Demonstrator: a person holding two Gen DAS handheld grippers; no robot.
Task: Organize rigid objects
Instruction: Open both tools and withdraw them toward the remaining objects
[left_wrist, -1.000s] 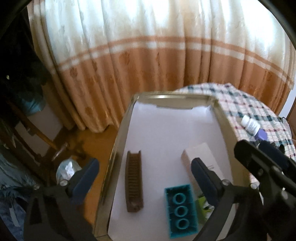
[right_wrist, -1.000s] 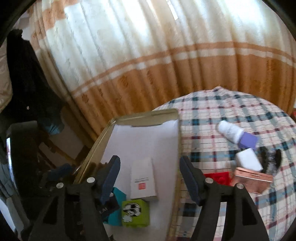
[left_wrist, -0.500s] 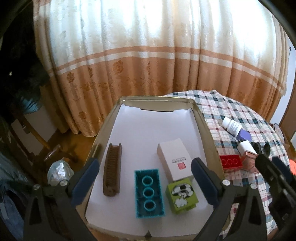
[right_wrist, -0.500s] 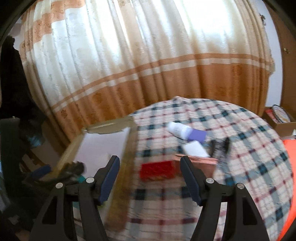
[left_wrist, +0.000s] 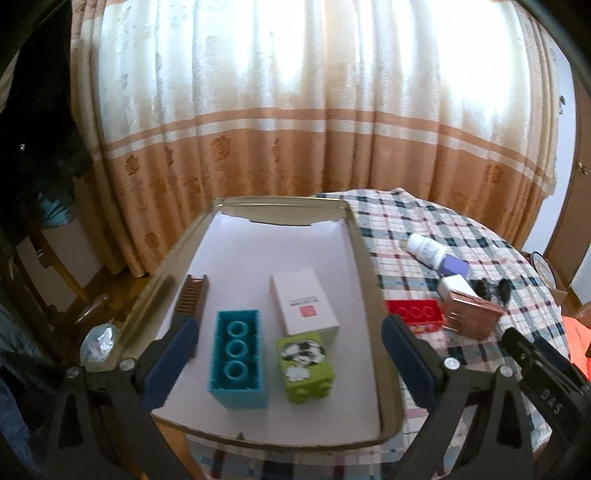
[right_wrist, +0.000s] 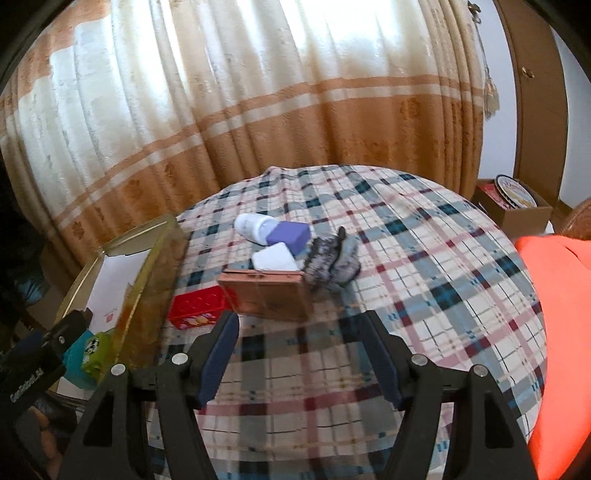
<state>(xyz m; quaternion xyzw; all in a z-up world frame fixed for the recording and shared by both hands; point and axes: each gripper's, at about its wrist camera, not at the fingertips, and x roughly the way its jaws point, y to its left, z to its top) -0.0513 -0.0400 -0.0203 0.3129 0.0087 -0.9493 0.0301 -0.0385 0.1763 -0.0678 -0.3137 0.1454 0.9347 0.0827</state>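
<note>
1. While I hold both tools above it, the table with its plaid cloth is the biggest thing before me, backed by a cream and orange curtain.
2. On the table's left part sits a metal tray lined with white paper, its near edge just under my left tool.
3. My left tool hangs with its blue pads well apart and nothing between them.
4. My right tool hovers over bare cloth, its pads also spread wide and gripping nothing.
5. Inside the tray a teal brick lies studs-side down, just beside a green block with a printed face.
6. A white box touches the green block's far end, and a brown comb lies along the tray's left wall.
7. Outside the tray, on the cloth, a copper-coloured box stands next to a red brick, which lies near the tray's right wall.
8. Behind the copper box I see a white cube, a white bottle with a purple cap on its side, and a dark hair claw.
</note>
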